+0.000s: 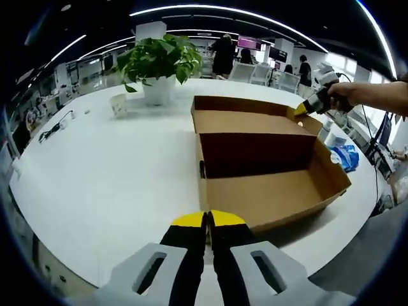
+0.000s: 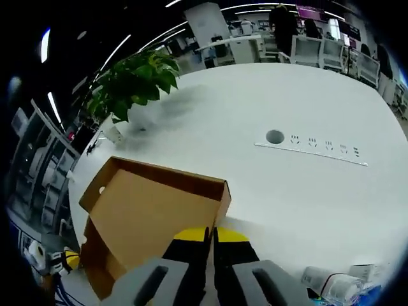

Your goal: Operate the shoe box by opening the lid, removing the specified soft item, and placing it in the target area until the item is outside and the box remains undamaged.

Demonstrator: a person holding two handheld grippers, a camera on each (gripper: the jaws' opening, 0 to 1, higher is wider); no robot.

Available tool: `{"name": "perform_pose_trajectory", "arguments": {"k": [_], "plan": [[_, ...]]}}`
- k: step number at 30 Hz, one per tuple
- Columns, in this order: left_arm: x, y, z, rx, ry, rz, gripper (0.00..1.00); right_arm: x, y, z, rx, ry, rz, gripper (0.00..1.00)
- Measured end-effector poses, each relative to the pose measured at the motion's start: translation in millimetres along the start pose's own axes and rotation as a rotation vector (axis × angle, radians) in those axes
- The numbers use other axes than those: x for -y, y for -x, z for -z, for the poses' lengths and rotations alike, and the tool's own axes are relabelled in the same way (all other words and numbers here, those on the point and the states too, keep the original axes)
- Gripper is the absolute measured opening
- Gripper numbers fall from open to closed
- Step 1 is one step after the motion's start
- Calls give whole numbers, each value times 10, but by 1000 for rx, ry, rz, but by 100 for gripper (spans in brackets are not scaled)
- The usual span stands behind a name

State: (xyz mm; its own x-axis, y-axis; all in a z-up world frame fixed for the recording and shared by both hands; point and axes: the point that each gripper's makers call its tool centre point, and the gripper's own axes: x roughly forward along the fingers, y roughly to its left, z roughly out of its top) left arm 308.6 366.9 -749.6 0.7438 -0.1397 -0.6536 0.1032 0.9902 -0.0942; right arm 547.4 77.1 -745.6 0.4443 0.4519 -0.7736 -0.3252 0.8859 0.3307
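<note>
The brown cardboard shoe box (image 1: 274, 197) lies open on the white round table (image 1: 115, 172). Its lid (image 1: 245, 121) is tipped back on the far side, and the box's back wall is dark with shadow. My left gripper (image 1: 207, 220) is shut with nothing in it, just short of the box's near wall. My right gripper (image 1: 305, 108), held by a hand, sits at the lid's far right corner. In the right gripper view the right gripper (image 2: 210, 234) is shut on the edge of the lid (image 2: 146, 217), whose inner face spreads to the left.
A potted plant (image 1: 159, 64) and a small white cup (image 1: 119, 104) stand behind the box. A blue-and-white packet (image 1: 346, 156) lies to its right near the table edge. A socket strip (image 2: 312, 150) and a cable hole (image 2: 275, 136) are set in the tabletop. Chairs and people are far behind.
</note>
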Motion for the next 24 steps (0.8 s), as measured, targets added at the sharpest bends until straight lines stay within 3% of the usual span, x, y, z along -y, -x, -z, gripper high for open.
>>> {"name": "perform_pose_trajectory", "arguments": {"k": [13,24], "plan": [[12,-2,2,3,-14,-4,0,-79,206,-91,44,49,-25,0],[14,3,6,3,-30,-8,0,-244,477,-36,106,89,-42,0]]}}
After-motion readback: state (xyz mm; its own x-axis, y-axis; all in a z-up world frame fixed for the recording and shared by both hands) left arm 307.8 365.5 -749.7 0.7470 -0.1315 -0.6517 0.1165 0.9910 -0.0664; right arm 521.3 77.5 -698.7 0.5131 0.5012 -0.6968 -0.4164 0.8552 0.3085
